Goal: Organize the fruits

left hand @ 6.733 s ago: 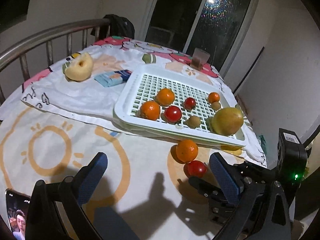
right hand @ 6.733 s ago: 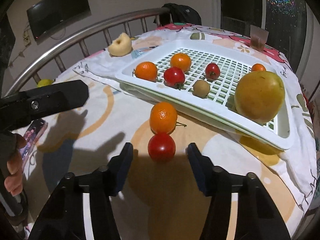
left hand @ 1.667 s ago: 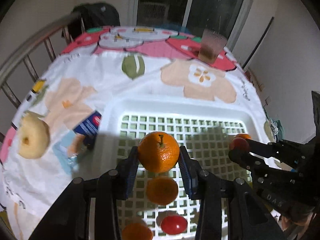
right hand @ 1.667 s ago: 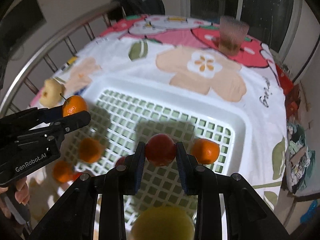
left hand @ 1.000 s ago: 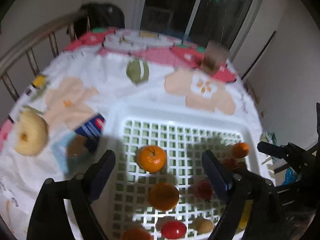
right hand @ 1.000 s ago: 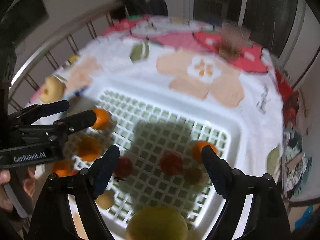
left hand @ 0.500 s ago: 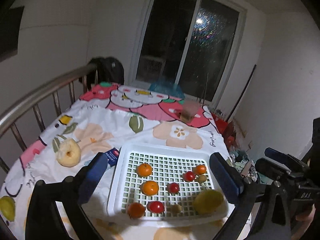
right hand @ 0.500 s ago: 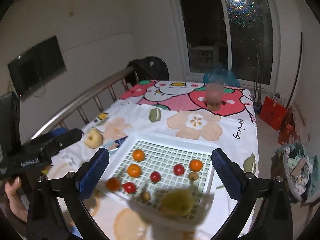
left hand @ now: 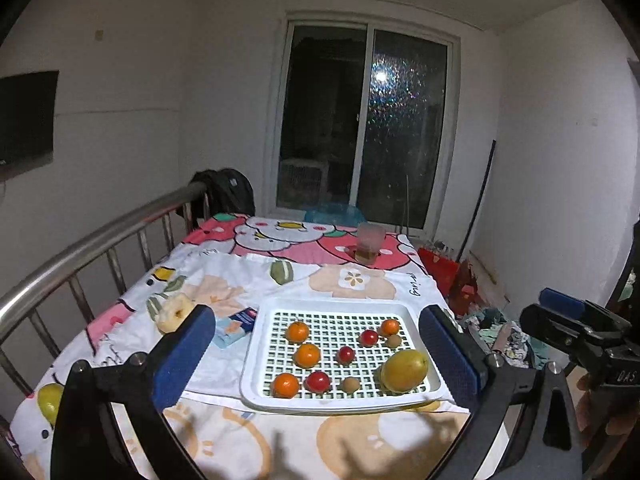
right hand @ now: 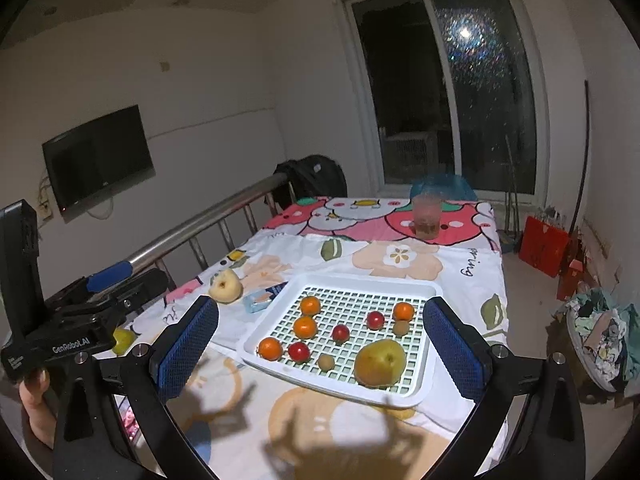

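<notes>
Ten fruits sit inside the white slotted plastic tray. Your left gripper and right gripper hang above, fingers apart, empty. Risk: the tray overhangs folded cloth; a nudge may roll the big yellow pear out.

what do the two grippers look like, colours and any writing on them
Both are black two-finger tools with silver bolts on the finger arms. The left gripper and right gripper carry blue textured pads on the inner faces. The left gripper's body shows white lettering reading GenRobot.AI in the right wrist view; the right one shows letters like DAS. No sleeve or cable is visible.
</notes>
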Tool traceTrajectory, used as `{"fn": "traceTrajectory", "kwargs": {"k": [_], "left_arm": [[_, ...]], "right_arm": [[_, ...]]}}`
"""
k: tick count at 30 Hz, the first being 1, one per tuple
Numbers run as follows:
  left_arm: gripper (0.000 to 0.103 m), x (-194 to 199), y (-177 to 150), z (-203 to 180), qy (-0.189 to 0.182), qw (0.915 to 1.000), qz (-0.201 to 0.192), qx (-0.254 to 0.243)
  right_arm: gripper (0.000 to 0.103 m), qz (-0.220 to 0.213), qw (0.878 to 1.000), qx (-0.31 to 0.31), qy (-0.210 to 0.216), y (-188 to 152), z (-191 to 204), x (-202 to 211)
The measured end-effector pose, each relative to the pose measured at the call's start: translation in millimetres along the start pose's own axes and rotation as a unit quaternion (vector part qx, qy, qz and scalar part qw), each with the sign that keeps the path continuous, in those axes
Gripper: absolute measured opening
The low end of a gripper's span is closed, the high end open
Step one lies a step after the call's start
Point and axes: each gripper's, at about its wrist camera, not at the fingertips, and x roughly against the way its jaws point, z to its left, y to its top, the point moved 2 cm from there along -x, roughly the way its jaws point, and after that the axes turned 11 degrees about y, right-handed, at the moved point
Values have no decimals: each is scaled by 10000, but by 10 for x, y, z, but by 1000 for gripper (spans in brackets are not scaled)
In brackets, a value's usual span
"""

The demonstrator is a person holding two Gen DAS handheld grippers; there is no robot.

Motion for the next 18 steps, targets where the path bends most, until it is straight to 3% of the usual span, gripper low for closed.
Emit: {"fn": "traceTrajectory", "kwargs": {"k": [10, 18], "left_arm": [[103, 262, -331, 30, 63, 9999, -98, 70], [103, 295, -708, 34, 16, 9999, 94, 100]], "right_arm": [[103, -449, 9981, 230, -367, -342, 183, 271], [103, -566, 9967, 154, -569, -712, 165, 363]]}}
